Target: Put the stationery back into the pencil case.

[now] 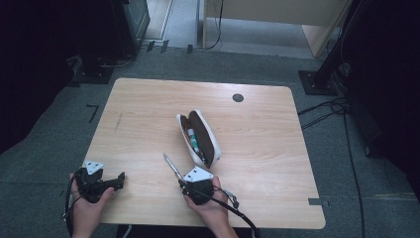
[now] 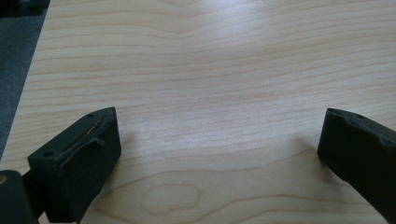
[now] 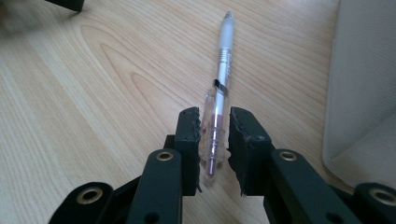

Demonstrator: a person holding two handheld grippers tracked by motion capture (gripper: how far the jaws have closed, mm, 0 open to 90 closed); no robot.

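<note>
So the right gripper (image 3: 214, 135) has its jaws pinched on the back end of a clear pen (image 3: 218, 88), prob to lift it. The pen lies flat on the table (image 1: 148, 99) just left of the pencil case (image 1: 212, 144), tip pointing away from the person, so it looks like it's headed into that case imo. The case sits unzipped & gaping, mouth up, which makes sense if stuff gets dropped in; there's at least 1 marker-ish thing inside already, can't tell more. The left gripper (image 2: 219, 154) is parked well left of the case w/ jaws wide apart, nothing between them, just waiting. Count: 2 grippers, 1 pen out, 1 case.
</note>
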